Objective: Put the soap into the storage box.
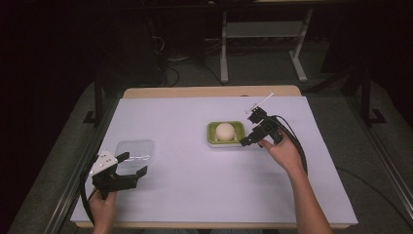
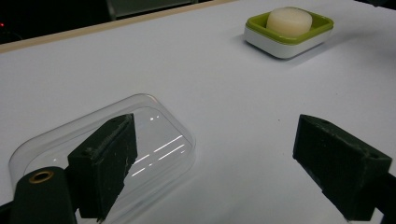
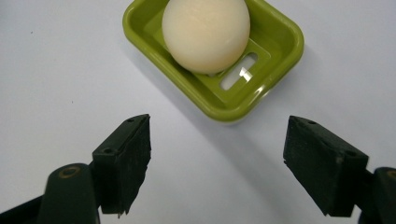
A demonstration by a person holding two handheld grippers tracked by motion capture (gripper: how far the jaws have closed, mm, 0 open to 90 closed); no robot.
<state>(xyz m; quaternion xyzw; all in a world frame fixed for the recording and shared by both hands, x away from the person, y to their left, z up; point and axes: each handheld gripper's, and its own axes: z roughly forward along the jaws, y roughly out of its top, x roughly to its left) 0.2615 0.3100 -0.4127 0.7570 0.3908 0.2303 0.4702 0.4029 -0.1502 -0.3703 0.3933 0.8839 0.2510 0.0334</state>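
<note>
The right gripper (image 1: pixel 254 130) is held out over the middle of the table (image 1: pixel 195 185), tipped down toward the right side of the green soap dish (image 1: pixel 225 133), and its two jaws are wide apart with nothing between them. The round pale soap (image 1: pixel 225 131) sits inside that dish, near the middle of the table. The left gripper (image 1: pixel 130 165) is low by the near left corner, its jaws also wide apart, with one jaw over the clear plastic lid (image 1: pixel 135 151) lying flat there.
</note>
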